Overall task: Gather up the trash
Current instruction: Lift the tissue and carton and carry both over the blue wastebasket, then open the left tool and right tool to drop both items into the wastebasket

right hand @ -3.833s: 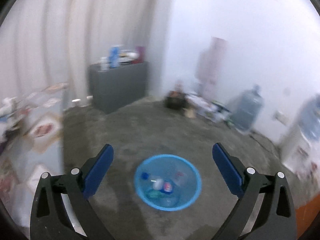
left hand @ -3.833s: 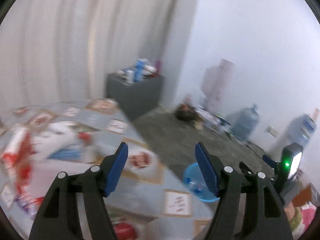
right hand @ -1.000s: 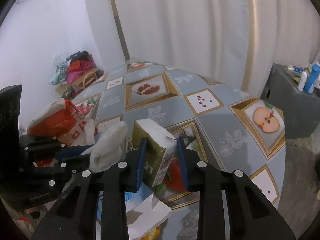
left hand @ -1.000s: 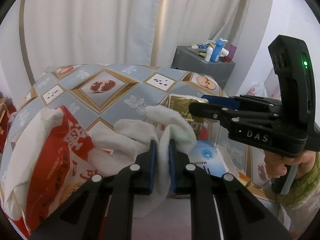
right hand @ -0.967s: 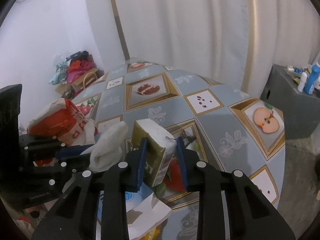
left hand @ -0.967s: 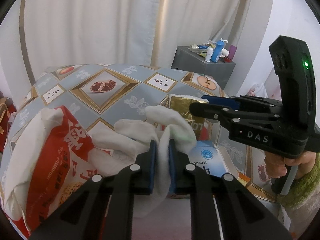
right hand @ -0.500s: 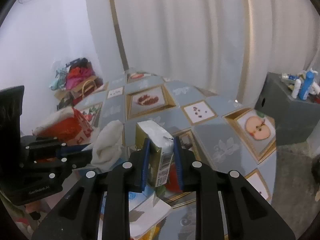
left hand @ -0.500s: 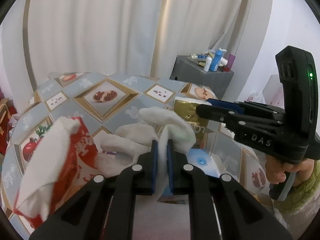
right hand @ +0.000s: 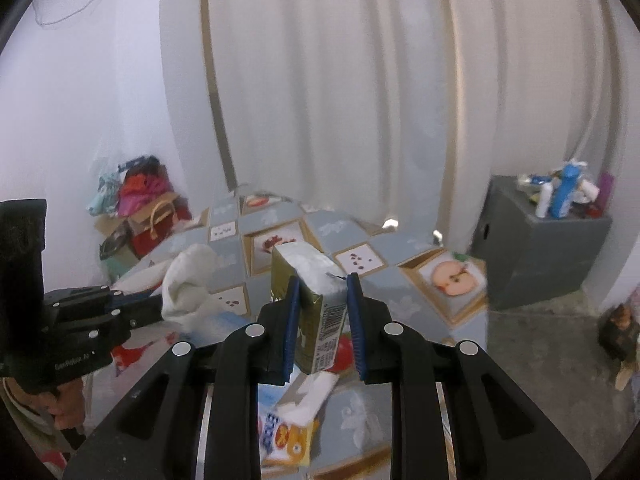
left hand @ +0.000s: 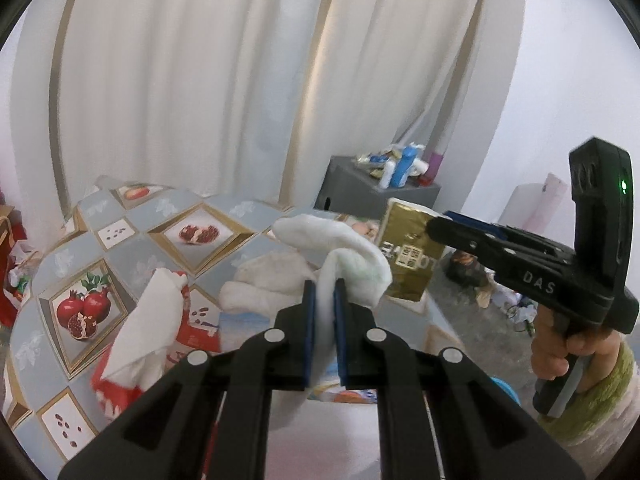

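My left gripper (left hand: 325, 294) is shut on a crumpled white cloth (left hand: 344, 256) and holds it above the fruit-patterned table (left hand: 120, 240). The cloth also shows in the right wrist view (right hand: 188, 280). My right gripper (right hand: 322, 292) is shut on a gold drink carton (right hand: 312, 292) with a white top, held upright above the table. The carton (left hand: 410, 256) and the right gripper (left hand: 452, 226) show at the right of the left wrist view. A red and white bag (left hand: 152, 336) lies on the table at the lower left.
A yellow and white packet (right hand: 288, 436) and white paper (right hand: 316, 396) lie on the table (right hand: 420, 284) below the carton. A grey cabinet (right hand: 536, 252) with bottles stands at the right by the white curtain. Bags (right hand: 140, 200) are piled at the left wall.
Both grippers have risen from the table, each carrying its item. The cloth and the carton now hang higher above the tabletop, and the views tilt up toward the curtain.
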Demonstrator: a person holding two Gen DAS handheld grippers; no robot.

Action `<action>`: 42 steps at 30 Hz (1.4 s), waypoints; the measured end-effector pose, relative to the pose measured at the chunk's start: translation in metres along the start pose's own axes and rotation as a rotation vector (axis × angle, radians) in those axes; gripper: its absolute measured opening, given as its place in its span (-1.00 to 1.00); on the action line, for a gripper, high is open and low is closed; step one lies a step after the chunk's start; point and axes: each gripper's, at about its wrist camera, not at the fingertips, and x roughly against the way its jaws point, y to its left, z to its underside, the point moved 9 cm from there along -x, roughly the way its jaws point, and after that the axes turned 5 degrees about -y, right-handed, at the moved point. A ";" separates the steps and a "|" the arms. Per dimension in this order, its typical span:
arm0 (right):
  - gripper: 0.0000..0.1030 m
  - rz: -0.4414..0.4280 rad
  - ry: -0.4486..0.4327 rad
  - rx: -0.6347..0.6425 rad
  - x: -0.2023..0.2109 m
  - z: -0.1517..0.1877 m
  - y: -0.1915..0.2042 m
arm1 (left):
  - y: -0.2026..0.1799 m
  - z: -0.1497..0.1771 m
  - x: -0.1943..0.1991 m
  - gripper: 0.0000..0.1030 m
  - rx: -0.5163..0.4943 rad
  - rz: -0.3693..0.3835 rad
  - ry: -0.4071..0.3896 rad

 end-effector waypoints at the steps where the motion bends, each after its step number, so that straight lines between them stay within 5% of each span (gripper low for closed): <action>1: -0.59 0.010 -0.010 -0.005 0.011 -0.001 -0.001 | -0.004 -0.001 0.005 -0.83 -0.001 0.009 -0.005; 10: -0.59 0.147 -0.084 -0.079 0.122 0.013 -0.017 | -0.066 -0.002 0.059 -0.83 -0.036 0.138 -0.035; 19: -0.59 0.393 -0.095 -0.257 0.237 0.084 -0.070 | -0.169 0.033 0.073 -0.83 -0.072 0.397 0.095; 31: -0.59 0.681 -0.040 -0.638 0.314 0.218 -0.180 | -0.352 0.119 0.009 -0.83 -0.182 0.690 0.455; 39: -0.58 0.772 0.025 -0.864 0.316 0.299 -0.249 | -0.450 0.206 -0.060 -0.80 -0.265 0.715 0.714; 42: -0.52 0.772 0.038 -0.933 0.308 0.325 -0.272 | -0.468 0.233 -0.087 -0.48 -0.323 0.671 0.758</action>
